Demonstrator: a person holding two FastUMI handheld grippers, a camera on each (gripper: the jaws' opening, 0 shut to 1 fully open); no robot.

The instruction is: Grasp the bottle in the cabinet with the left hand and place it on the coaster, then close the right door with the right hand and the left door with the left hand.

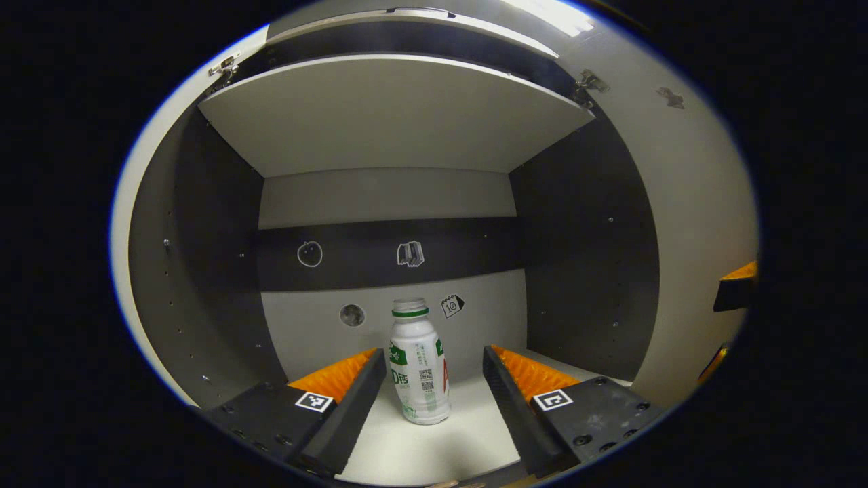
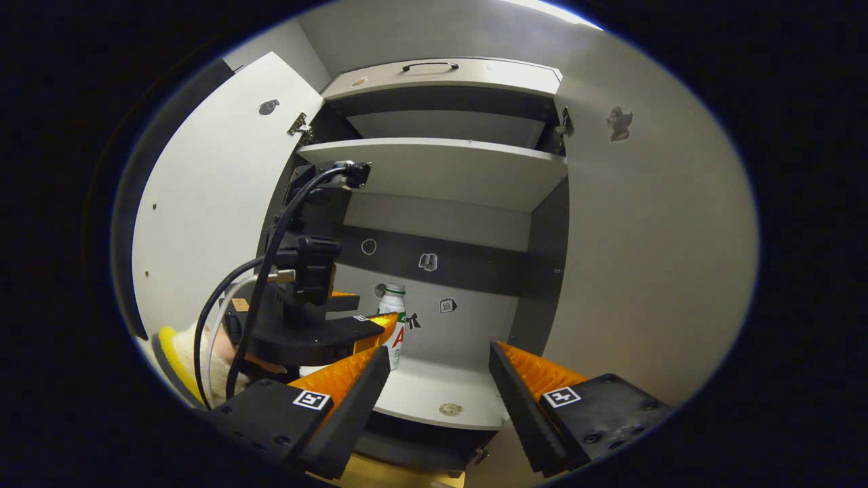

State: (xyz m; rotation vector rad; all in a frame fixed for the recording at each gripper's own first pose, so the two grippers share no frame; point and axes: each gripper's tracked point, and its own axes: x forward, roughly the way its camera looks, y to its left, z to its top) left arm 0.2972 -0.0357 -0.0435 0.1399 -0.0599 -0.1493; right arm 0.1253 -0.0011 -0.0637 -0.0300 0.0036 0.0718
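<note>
The step in hand is the first one: reaching into the cabinet (image 1: 583,224) for the bottle (image 1: 419,362). The left tongs (image 1: 434,379) are spread wide, one finger on each side of the bottle and neither pressing on it. In the left gripper view the bottle stands between the fingers but farther in, on the lower shelf (image 1: 434,447) near the cabinet's back wall.

The bottle is upright, its long axis vertical, its cap end pointing up toward the shelf board above it, its base flat on the shelf.

The next move, as I judge it, calls for easing the left tongs deeper until the pads flank the bottle's body below the neck, then closing squarely across it (a grip too high may tip it).

In the right gripper view the right tongs (image 2: 439,386) hang outside the cabinet, in front of the bottle (image 2: 392,324), jaws wide and holding nothing. The left tongs (image 2: 369,324) show there just beside the bottle. Both doors stand open: left door (image 2: 210,203), right door (image 2: 651,257).
</note>
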